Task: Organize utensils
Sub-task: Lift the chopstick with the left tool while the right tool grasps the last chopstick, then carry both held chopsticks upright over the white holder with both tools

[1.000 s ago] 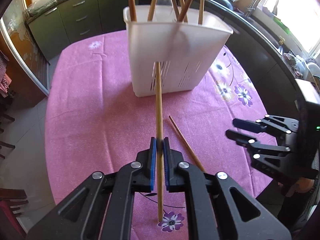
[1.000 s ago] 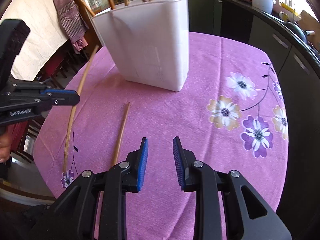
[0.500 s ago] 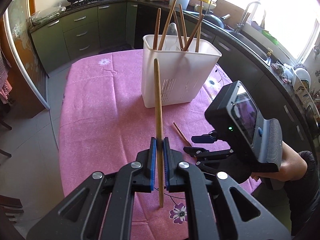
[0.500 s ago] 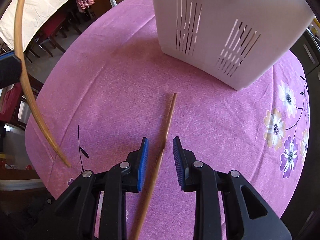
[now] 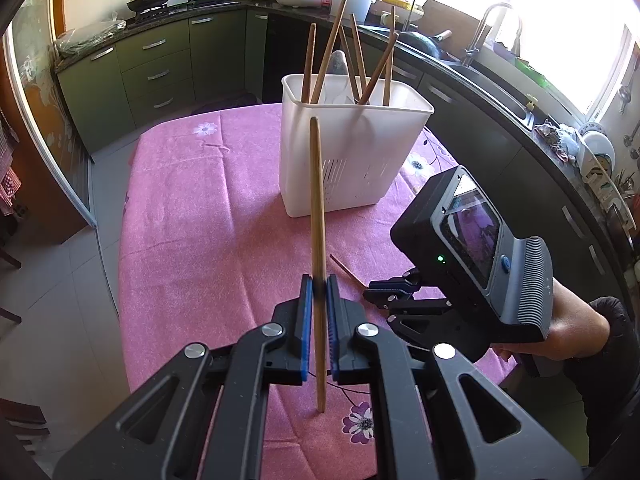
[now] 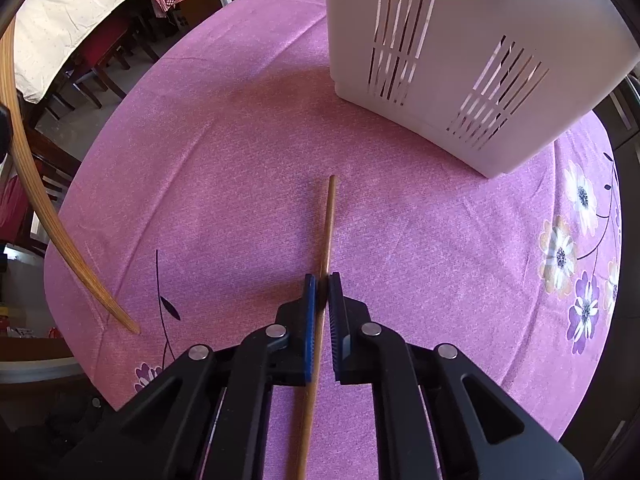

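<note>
My left gripper [image 5: 317, 286] is shut on a wooden chopstick [image 5: 317, 200] and holds it upright above the pink tablecloth [image 5: 208, 216]. That chopstick shows at the left of the right wrist view [image 6: 44, 216]. The white slotted utensil holder [image 5: 352, 152] stands behind it with several chopsticks [image 5: 344, 56] in it; its slotted wall fills the top right of the right wrist view [image 6: 460, 48]. My right gripper [image 6: 322, 280] is shut on a second chopstick [image 6: 329, 220] that lies on the cloth. The right gripper [image 5: 384, 294] also shows low at the right of the left wrist view.
The round table's front edge [image 6: 80, 356] is close on the left. Dark chairs [image 6: 92, 64] stand beyond it. Green kitchen cabinets [image 5: 152, 68] and a counter with a sink [image 5: 492, 76] run behind and to the right of the table.
My right gripper has closed on the chopstick lying on the cloth. My left gripper has lifted its chopstick higher and drawn back from the holder.
</note>
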Motion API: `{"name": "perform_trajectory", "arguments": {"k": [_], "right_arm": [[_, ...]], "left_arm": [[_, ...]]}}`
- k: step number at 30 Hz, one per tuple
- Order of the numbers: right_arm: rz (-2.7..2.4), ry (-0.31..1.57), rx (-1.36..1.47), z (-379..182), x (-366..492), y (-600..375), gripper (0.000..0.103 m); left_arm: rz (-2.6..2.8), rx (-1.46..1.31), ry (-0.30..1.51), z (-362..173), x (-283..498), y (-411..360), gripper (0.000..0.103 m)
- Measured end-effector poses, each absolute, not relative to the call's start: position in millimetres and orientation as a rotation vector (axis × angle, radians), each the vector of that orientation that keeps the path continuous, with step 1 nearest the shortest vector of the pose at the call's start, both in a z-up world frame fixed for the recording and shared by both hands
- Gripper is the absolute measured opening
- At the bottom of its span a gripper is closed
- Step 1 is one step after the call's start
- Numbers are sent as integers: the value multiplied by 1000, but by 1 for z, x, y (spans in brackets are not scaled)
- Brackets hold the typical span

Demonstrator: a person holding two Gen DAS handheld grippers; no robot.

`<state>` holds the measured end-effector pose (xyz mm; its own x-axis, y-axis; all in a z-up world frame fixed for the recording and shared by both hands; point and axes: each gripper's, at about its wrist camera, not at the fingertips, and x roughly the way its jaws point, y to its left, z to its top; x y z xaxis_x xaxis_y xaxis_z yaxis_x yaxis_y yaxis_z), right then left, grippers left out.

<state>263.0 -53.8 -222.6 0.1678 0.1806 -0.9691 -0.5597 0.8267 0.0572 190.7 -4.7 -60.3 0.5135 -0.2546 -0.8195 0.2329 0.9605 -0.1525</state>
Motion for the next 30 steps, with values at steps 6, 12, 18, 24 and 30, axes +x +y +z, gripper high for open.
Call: {"name": "perform_trajectory", "arguments": {"k": [6,12,18,24,30], "right_arm": [[549,1236,-314,-210,259,-70,6],[559,1054,-226,-149,239,-100,6],[533,885,-160,-98,208,-142,6],[503,817,-105,-80,188,-175,6],[505,806,-75,-75,175,-186,6]], "left_arm": [[-291,-20,988,-59,190,-5,7],[-286,-7,966,-51,185,-7,7],[-276,-3,951,-45,179,-5,7],[-272,4,942,-43,173,-5,7],[-274,19,934,-40,169,-11,7]]}}
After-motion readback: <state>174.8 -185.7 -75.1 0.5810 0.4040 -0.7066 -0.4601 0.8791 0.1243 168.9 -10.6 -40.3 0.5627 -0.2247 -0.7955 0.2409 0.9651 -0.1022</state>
